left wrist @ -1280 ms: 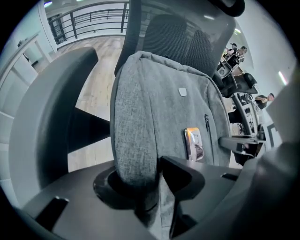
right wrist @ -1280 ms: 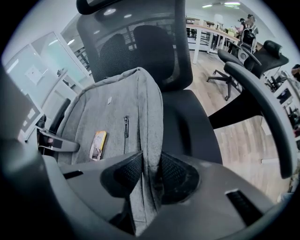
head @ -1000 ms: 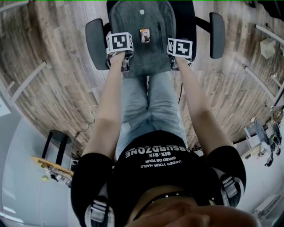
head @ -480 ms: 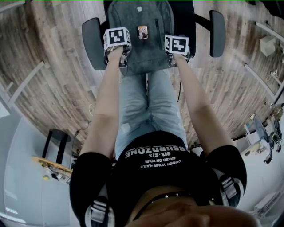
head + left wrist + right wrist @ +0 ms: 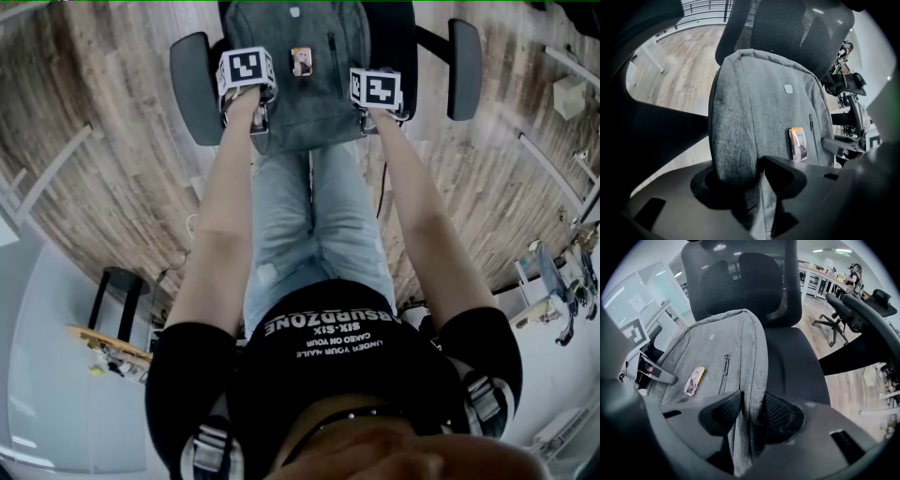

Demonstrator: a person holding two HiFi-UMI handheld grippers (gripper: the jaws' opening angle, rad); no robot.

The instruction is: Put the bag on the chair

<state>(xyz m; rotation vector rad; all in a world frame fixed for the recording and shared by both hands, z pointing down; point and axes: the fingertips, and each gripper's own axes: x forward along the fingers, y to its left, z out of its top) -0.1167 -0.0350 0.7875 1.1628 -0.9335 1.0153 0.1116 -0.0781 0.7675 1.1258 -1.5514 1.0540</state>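
Note:
A grey backpack (image 5: 295, 94) with a small orange tag (image 5: 301, 62) leans upright against the backrest (image 5: 740, 282) of a black office chair (image 5: 187, 89). My left gripper (image 5: 259, 120) holds the bag's left side and my right gripper (image 5: 368, 118) its right side, both pointing steeply down. In the left gripper view the bag (image 5: 764, 108) bulges between the jaws of the left gripper (image 5: 740, 183). In the right gripper view a fold of the bag (image 5: 717, 352) fills the gap of the right gripper (image 5: 750, 416). Both pairs of jaws have just been opening, with fabric between them and touching the pads.
The chair's armrests (image 5: 464, 70) flank the bag on both sides. A second office chair (image 5: 843, 310) stands further off on the wooden floor. A dark stool (image 5: 117, 300) is at the left behind the person, a cluttered desk (image 5: 562, 300) at the right.
Both grippers and the bag have shifted a little toward the chair's backrest. The bag now sits lower against the chair.

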